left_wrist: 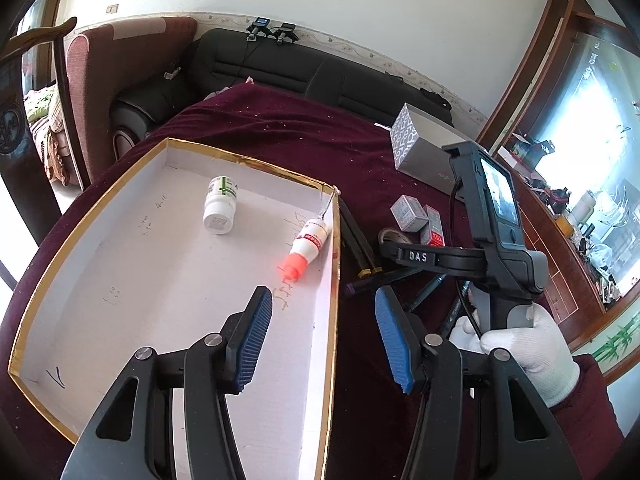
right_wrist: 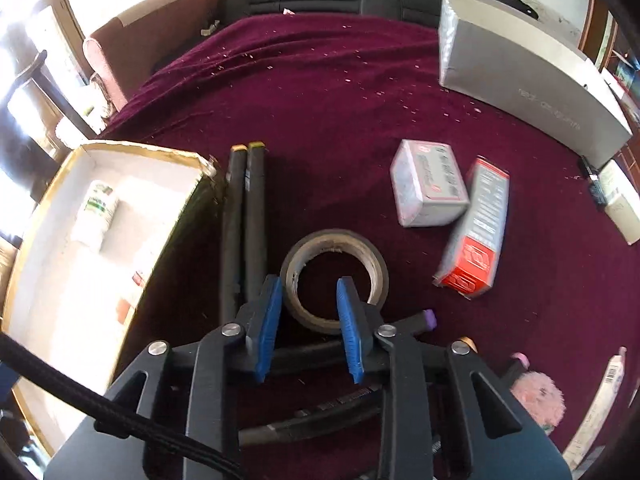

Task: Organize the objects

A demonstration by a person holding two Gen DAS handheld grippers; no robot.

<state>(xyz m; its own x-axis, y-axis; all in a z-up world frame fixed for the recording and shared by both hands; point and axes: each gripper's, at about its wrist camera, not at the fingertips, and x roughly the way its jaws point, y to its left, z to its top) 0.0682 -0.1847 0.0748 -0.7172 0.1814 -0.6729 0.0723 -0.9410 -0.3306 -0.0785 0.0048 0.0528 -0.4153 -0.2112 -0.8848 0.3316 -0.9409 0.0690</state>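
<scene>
A white gold-rimmed box lies on the maroon table and holds a white pill bottle and a glue bottle with an orange cap. My left gripper is open and empty above the box's right wall. My right gripper is open, its fingers straddling the near wall of a tape roll: one fingertip is outside the ring, the other inside the hole. Two black pens lie between the box and the tape. The right gripper also shows in the left wrist view.
A small grey carton and a red-and-grey carton lie right of the tape. A long silver box stands at the back right. More pens and a pink fluffy item lie near the front. A black sofa is behind the table.
</scene>
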